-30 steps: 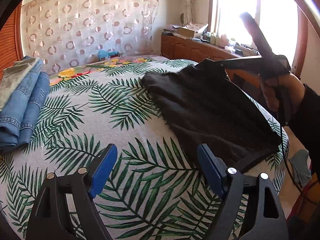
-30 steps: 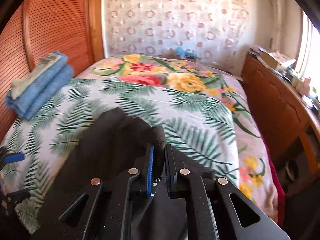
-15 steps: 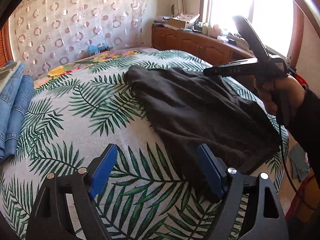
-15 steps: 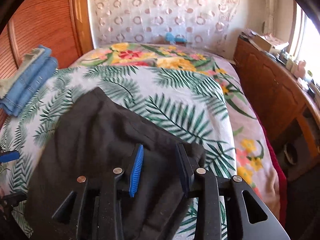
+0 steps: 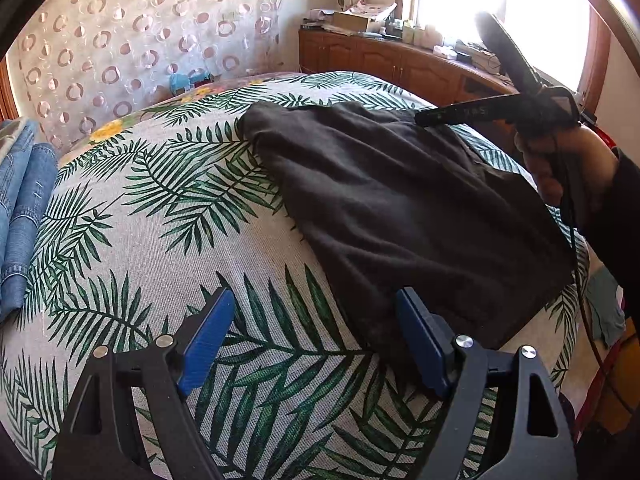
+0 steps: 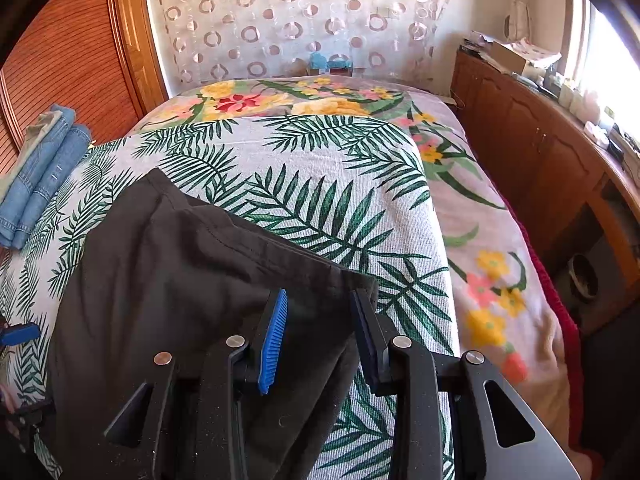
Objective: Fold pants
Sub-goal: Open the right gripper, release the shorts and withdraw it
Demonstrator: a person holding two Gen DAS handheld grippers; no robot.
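Dark grey pants [image 5: 400, 208] lie spread flat on the palm-leaf bed cover [image 5: 160, 220]. My left gripper [image 5: 314, 300] is open just above the cover, its right pad at the pants' near edge and nothing between the pads. In the right wrist view my right gripper [image 6: 320, 296] hovers over the near right corner of the pants [image 6: 180, 280]. Its jaws stand apart with the cloth lying loose beneath them, not pinched. From the left wrist view, that right gripper [image 5: 424, 117] shows over the pants' far edge, held by a hand [image 5: 560, 168].
Folded blue jeans [image 6: 44, 168] are stacked at the bed's left side by a wooden panel. A wooden cabinet [image 6: 540, 152] with clutter on top runs along the right under the window. The bed's right edge drops to the floor.
The right gripper has opened and let go of the pants' corner. The cloth has dropped and now lies flat. Both grippers have sunk toward the bed.
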